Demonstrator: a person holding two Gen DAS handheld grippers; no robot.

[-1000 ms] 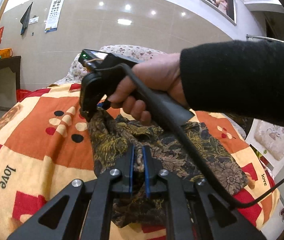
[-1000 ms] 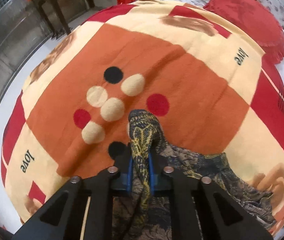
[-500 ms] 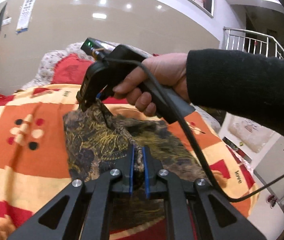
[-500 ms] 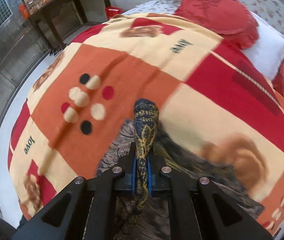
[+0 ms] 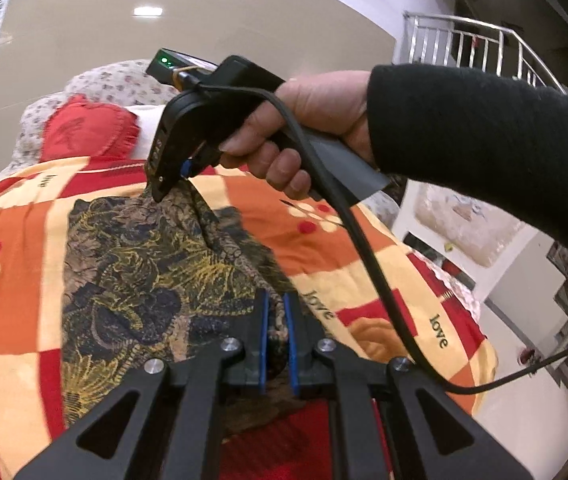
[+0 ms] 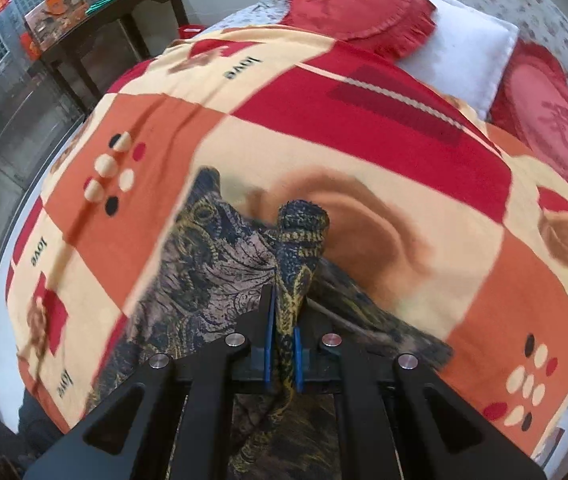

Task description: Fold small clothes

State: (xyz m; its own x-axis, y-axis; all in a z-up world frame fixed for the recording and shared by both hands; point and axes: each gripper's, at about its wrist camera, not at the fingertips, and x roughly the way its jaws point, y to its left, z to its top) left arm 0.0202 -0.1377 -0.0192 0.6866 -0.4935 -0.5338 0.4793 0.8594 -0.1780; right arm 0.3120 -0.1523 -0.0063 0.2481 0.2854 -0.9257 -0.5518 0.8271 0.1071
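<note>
Both claws clamp patterned garment (image 5: 144,272) over blanket (image 5: 16,232).

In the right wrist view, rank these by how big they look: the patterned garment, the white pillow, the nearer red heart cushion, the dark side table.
1. patterned garment, though it sits nearest the camera, which inflates it
2. red heart cushion
3. white pillow and dark side table: too alike to rank, both partly hidden

A patchwork blanket (image 6: 363,92) in orange, red and cream (printed with "love") covers the bed. Two red heart cushions (image 6: 347,0) flank a white pillow (image 6: 463,44). A dark table (image 6: 124,12) stands beside the bed.
</note>
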